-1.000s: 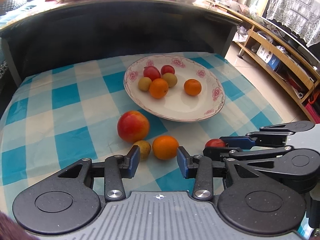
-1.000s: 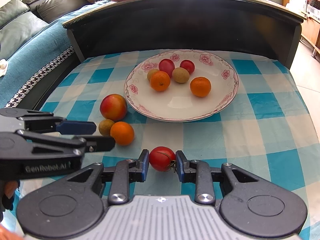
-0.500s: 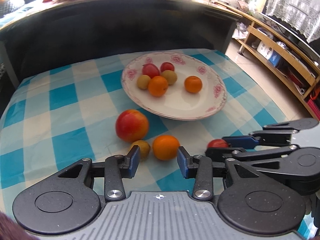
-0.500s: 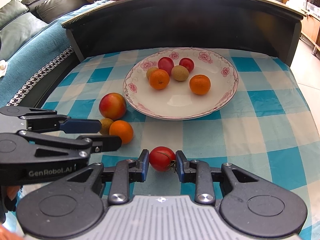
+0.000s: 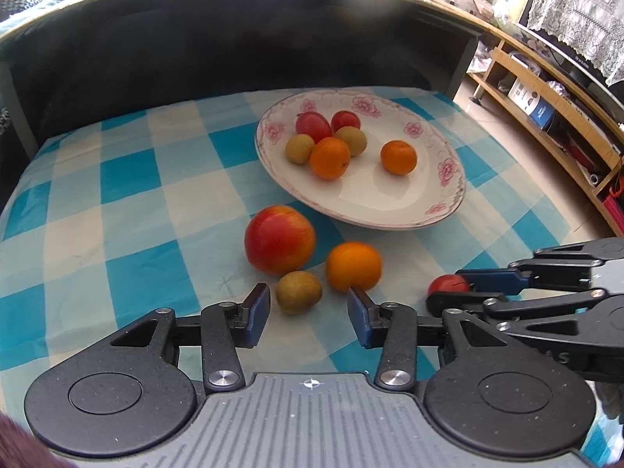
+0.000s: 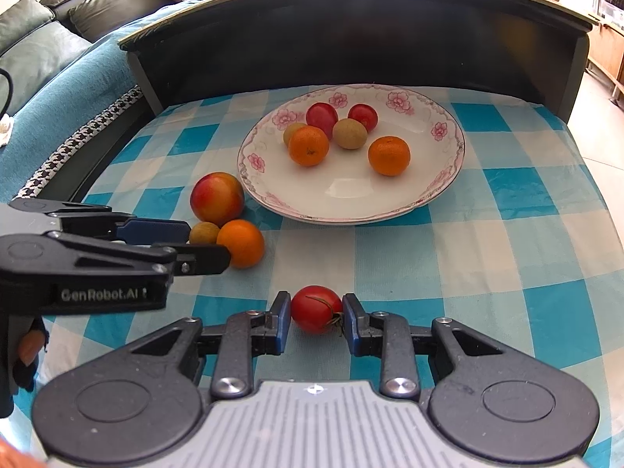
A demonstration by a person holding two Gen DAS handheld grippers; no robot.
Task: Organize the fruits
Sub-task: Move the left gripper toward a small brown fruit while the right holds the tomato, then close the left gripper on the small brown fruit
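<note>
The tomato (image 6: 316, 315) is pinched in the right gripper (image 6: 316, 321) jaws, low on the tabletop (image 6: 507, 273). The left gripper (image 5: 308, 318) jaws, just opened wider, are empty, with the kiwi (image 5: 298, 292) just ahead; the orange (image 5: 353, 266) could easily get knocked rolling.

We see a blue-and-white checked cloth (image 6: 507, 257), a white plate (image 6: 351, 199) with pink flowers round its rim, a red tomato (image 6: 316, 314) between blue pads (image 6: 281, 327), an orange tangerine (image 6: 241, 242), and a red-and-yellow apple (image 6: 217, 198).
</note>
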